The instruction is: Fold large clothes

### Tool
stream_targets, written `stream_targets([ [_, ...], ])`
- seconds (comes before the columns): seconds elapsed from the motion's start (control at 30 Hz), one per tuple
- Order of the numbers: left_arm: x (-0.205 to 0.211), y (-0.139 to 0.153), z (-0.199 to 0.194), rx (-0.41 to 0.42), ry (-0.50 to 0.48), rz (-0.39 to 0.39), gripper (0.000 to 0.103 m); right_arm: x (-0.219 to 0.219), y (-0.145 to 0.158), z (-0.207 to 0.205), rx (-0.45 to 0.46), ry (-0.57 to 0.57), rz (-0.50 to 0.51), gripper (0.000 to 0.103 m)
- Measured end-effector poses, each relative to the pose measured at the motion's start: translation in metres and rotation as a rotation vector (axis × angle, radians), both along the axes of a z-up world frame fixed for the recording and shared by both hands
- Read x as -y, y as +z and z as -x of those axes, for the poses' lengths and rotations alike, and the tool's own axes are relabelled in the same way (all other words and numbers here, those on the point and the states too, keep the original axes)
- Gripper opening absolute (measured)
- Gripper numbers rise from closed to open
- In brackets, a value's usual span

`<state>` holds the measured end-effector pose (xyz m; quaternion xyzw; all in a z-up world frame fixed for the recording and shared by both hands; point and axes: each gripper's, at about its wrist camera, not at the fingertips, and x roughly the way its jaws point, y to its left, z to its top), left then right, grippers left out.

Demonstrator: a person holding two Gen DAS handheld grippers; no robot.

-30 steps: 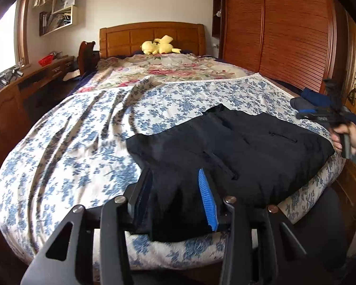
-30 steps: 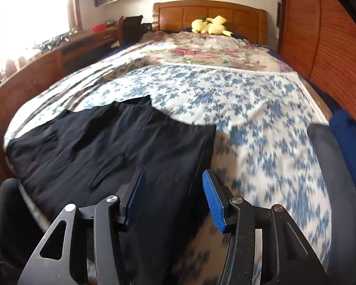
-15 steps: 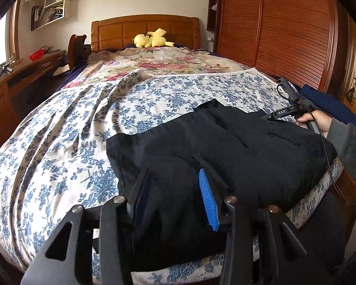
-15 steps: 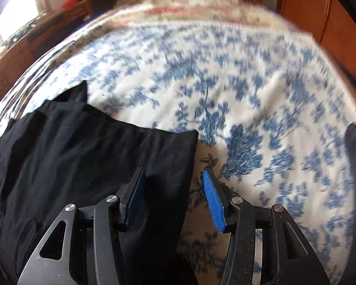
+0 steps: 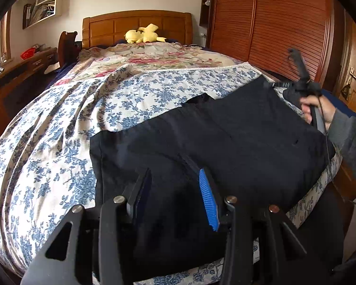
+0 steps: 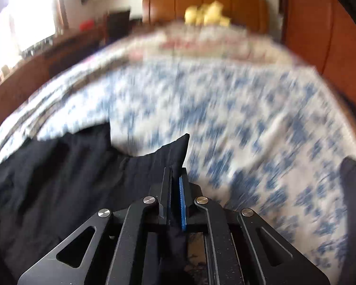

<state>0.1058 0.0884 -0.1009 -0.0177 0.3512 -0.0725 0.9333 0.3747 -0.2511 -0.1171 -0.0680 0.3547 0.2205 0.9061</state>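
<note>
A large black garment lies spread across the near part of the bed, on the blue floral sheet. My left gripper is open, its jaws straddling the garment's near left part just above the cloth. My right gripper is shut on the garment's far right corner, which sticks up past the fingertips. In the left wrist view the right gripper lifts that corner at the bed's right side. The right wrist view is blurred by motion.
A yellow plush toy lies by the wooden headboard. A wooden wardrobe runs along the right side. A desk stands at the left. A dark blue item lies at the bed's right edge.
My right gripper has closed on the garment's right corner and raised it off the sheet. My left gripper has moved lower and further over the garment, still open.
</note>
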Motion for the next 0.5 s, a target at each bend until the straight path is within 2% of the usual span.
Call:
stream_targets([
  [0.07, 0.003, -0.001, 0.000, -0.003, -0.007, 0.001, 0.040, 0.008, 0.012, 0.002, 0.054, -0.070, 0.035, 0.002],
  [0.17, 0.007, -0.002, 0.001, -0.004, -0.012, 0.004, 0.040, 0.018, 0.011, -0.003, 0.075, -0.182, 0.129, 0.002],
  [0.23, 0.008, -0.003, 0.000, -0.008, -0.015, 0.011, 0.040, 0.022, 0.001, -0.010, 0.020, -0.179, 0.149, 0.002],
  [0.27, 0.010, -0.003, 0.000, -0.009, -0.017, 0.015, 0.040, 0.026, -0.005, -0.014, -0.037, -0.171, 0.139, 0.002],
  [0.33, 0.011, -0.003, 0.000, -0.008, -0.021, 0.018, 0.040, 0.028, -0.011, -0.011, -0.067, -0.180, 0.155, 0.009],
  [0.37, 0.012, -0.004, 0.000, -0.010, -0.023, 0.017, 0.040, 0.028, -0.010, -0.006, -0.064, -0.180, 0.174, 0.015],
  [0.47, 0.014, -0.007, -0.003, -0.022, -0.025, 0.011, 0.040, 0.024, -0.001, 0.017, -0.041, -0.139, 0.180, 0.050],
  [0.5, 0.015, -0.008, -0.003, -0.027, -0.023, 0.008, 0.040, 0.021, 0.004, 0.029, -0.034, -0.115, 0.175, 0.051],
])
